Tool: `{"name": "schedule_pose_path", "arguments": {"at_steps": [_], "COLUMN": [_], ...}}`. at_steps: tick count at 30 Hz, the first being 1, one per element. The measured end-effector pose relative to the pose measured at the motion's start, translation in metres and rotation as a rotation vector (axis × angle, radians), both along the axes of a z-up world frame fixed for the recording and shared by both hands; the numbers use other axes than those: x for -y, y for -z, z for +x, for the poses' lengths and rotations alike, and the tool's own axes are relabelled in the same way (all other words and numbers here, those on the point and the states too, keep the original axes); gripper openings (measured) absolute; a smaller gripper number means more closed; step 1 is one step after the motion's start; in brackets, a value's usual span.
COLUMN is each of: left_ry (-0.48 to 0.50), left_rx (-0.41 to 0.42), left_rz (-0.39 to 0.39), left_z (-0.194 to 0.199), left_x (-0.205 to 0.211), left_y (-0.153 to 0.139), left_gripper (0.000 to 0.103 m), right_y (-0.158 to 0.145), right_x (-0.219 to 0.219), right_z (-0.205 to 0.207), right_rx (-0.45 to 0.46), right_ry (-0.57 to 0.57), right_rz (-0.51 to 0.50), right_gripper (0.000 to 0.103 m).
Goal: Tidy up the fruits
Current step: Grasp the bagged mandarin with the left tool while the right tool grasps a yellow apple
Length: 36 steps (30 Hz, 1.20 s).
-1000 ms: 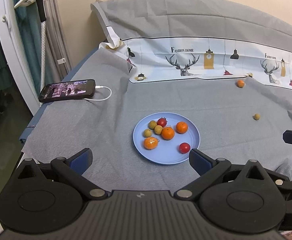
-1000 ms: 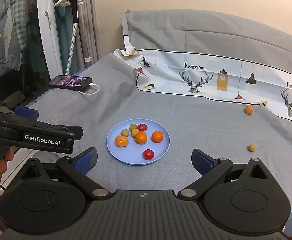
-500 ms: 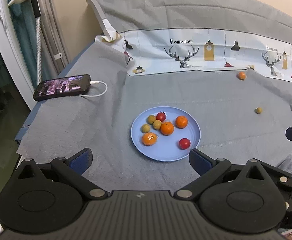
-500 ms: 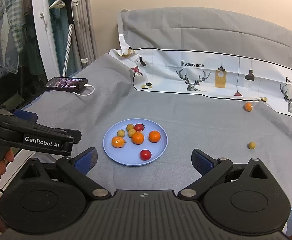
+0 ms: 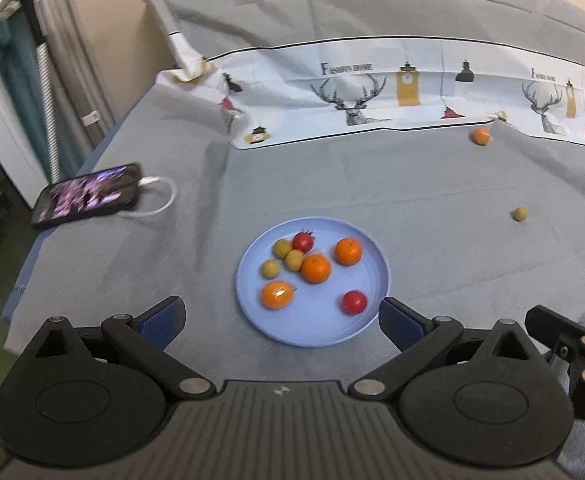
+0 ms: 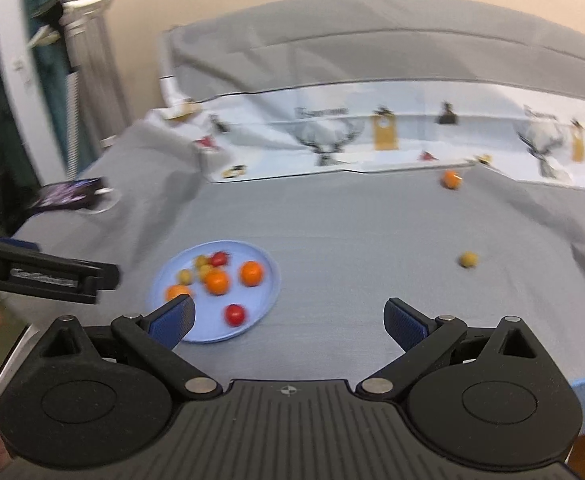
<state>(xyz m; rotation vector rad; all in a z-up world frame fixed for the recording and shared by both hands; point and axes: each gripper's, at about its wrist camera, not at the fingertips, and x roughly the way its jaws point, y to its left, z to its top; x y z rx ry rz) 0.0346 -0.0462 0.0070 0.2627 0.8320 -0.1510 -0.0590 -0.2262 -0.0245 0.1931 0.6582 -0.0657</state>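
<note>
1. Left wrist view: the left gripper (image 5: 280, 316) hangs over the near edge of the grey cloth (image 5: 372, 184), its jaws spread wide and holding nothing.
2. Between and just beyond its fingertips lies a blue plate (image 5: 316, 326) carrying three oranges, two red fruits and three small yellow-green fruits.
3. One orange (image 5: 316, 268) sits mid-plate touching a yellow-green fruit (image 5: 293, 260); a red fruit (image 5: 354, 302) lies alone near the plate's near right rim.
4. Off the plate, a loose orange (image 5: 481, 136) rests far right by the printed cloth band (image 5: 372, 92), and a loose yellow-green fruit (image 5: 519, 213) lies on the cloth, well apart from the plate.
5. A phone (image 5: 86, 200) with a white cable (image 5: 160, 200) lies at the left edge.
6. Right wrist view, blurred: the right gripper (image 6: 290, 318) is likewise released and empty, its left fingertip overlapping the plate's (image 6: 260, 320) near rim in view.
7. The loose yellow-green fruit (image 6: 468, 259) lies ahead and right of it, the loose orange (image 6: 451, 179) farther back.
</note>
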Motion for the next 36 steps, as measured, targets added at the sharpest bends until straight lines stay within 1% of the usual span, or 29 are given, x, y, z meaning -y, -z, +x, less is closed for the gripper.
{"name": "schedule_pose_path", "arguments": {"at_steps": [2,7,10,12,14,18,20,22,23,24,25,26,27,28,30,34,36], "left_ry": [0.015,0.063,0.081,0.097,0.107,0.128,0.134,0.143,0.15,0.159,0.17,0.18,0.19,0.203,0.219,0.279,0.307], "left_rx": [-0.007,-0.059,-0.083,-0.092,-0.101,-0.106,-0.107,-0.112,-0.114,-0.113,-0.11,-0.105,-0.1,-0.094,-0.095,-0.092,-0.079], "left_rz": [0.001,0.029,0.034,0.033,0.031,0.036,0.046,0.061,0.064,0.063,0.063,0.06,0.051,0.038,0.012,-0.072,-0.087], "left_z": [0.01,0.044,0.069,0.085,0.101,0.13,0.144,0.159,0.167,0.174,0.183,0.192,0.2,0.209,0.231,0.273,0.292], "left_x": [0.012,0.053,0.079,0.097,0.115,0.152,0.17,0.19,0.201,0.21,0.221,0.231,0.241,0.252,0.278,0.338,0.373], "left_y": [0.003,0.018,0.027,0.033,0.037,0.049,0.057,0.066,0.071,0.075,0.08,0.085,0.089,0.094,0.106,0.125,0.135], "left_gripper": [0.103,0.103,0.103,0.103,0.103,0.103,0.103,0.103,0.103,0.103,0.103,0.103,0.103,0.103,0.103,0.103,0.103], "right_y": [0.008,0.033,0.059,0.081,0.106,0.15,0.169,0.181,0.186,0.19,0.194,0.196,0.196,0.197,0.197,0.198,0.2], "right_x": [0.017,0.066,0.1,0.123,0.145,0.183,0.197,0.207,0.209,0.211,0.212,0.212,0.211,0.212,0.225,0.27,0.293], "right_z": [0.006,0.026,0.046,0.064,0.088,0.136,0.159,0.175,0.18,0.183,0.184,0.182,0.181,0.182,0.182,0.179,0.177], "right_rx": [-0.005,-0.015,-0.032,-0.037,-0.06,-0.106,-0.127,-0.132,-0.129,-0.124,-0.113,-0.088,-0.081,-0.077,-0.072,-0.07,-0.062], "right_ry": [0.053,0.209,0.296,0.333,0.359,0.383,0.389,0.373,0.367,0.357,0.347,0.346,0.345,0.338,0.39,0.577,0.665], "right_rz": [-0.006,-0.025,-0.034,-0.062,-0.104,-0.151,-0.161,-0.157,-0.161,-0.167,-0.171,-0.176,-0.195,-0.221,-0.244,-0.205,-0.204], "right_gripper": [0.101,0.101,0.101,0.101,0.101,0.101,0.101,0.099,0.096,0.086,0.06,0.051,0.033,0.027,0.027,0.028,0.028]}}
